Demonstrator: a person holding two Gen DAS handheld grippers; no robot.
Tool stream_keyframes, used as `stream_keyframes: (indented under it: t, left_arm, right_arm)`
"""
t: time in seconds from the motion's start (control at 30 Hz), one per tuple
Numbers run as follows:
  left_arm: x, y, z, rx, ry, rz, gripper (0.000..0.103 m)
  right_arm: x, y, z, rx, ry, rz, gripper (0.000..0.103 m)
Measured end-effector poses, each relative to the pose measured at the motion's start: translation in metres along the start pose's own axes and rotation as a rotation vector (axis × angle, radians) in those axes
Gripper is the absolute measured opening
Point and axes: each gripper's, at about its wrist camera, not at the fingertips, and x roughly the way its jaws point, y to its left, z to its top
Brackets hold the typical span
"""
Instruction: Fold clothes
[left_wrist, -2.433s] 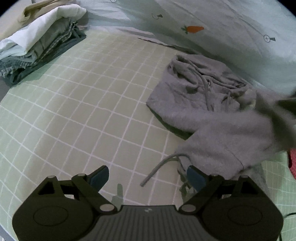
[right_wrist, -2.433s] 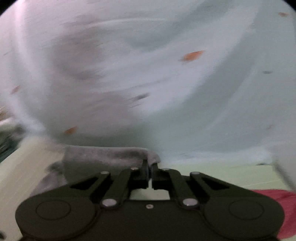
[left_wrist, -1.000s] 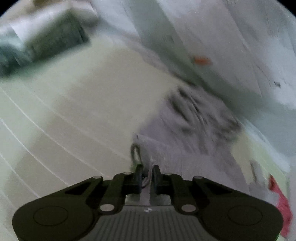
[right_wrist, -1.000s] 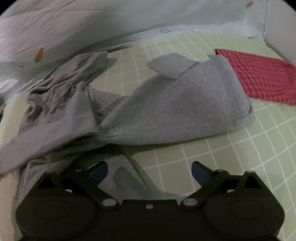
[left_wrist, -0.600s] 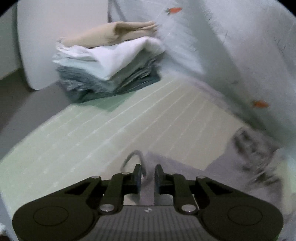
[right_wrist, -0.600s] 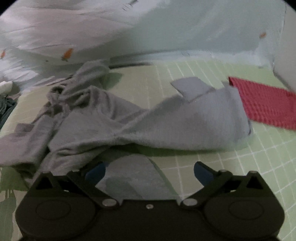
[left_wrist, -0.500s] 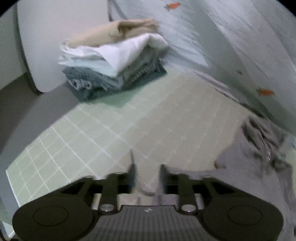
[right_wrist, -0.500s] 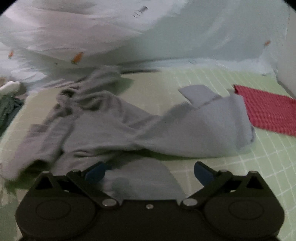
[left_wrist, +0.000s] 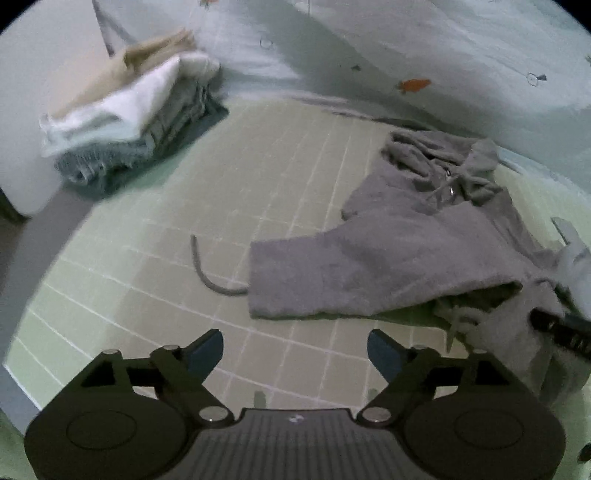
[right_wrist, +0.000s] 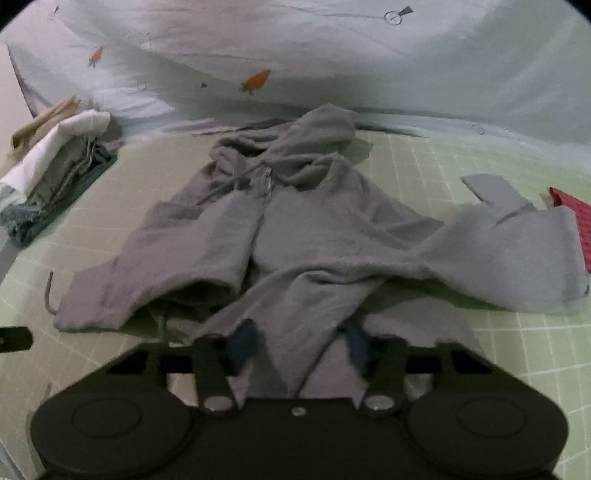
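A grey zip hoodie (right_wrist: 295, 229) lies crumpled but roughly front-up on the green checked bedsheet (left_wrist: 155, 280), hood toward the quilt. Its left sleeve (left_wrist: 369, 273) is laid out flat, with a grey drawstring (left_wrist: 207, 273) trailing beside it. My left gripper (left_wrist: 295, 350) is open and hovers over bare sheet, short of that sleeve. My right gripper (right_wrist: 300, 343) sits at the hoodie's bottom hem; its blue pads (right_wrist: 243, 341) are blurred and half-way in, with grey fabric between them. The right sleeve (right_wrist: 517, 251) lies spread toward the right.
A stack of folded clothes (left_wrist: 129, 118) stands at the back left near the bed's edge. A pale quilt with carrot prints (right_wrist: 332, 55) runs along the back. A red checked cloth (right_wrist: 570, 214) lies at the right, beside the sleeve.
My left gripper was shut on the hoodie's sleeve end, dragged it left, then let go and opened. My right gripper's fingers have narrowed around the hem.
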Motion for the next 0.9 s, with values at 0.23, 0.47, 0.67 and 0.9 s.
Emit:
stream_keyframes:
  t: [0.23,0.47,0.67,0.9]
  left_arm:
    - [0.000,0.005,0.000,-0.025,0.007,0.012,0.087]
    - [0.003,-0.017,0.003,-0.010,0.014,-0.004,0.087]
    - [0.019,-0.040,0.007,-0.024,0.063,-0.038,0.087]
    - [0.022,-0.057,0.007,-0.009,0.070,-0.040,0.087]
  right_arm:
    - [-0.029,-0.028,0.009,0.092,-0.094,0.126,0.019]
    - [-0.096,-0.081,0.065,0.215,-0.369,0.154,0.000]
    - [-0.093,-0.113,0.094,0.156,-0.332,-0.001,0.004]
    - [-0.054,-0.080,0.052,0.124,-0.160,0.040,0.051]
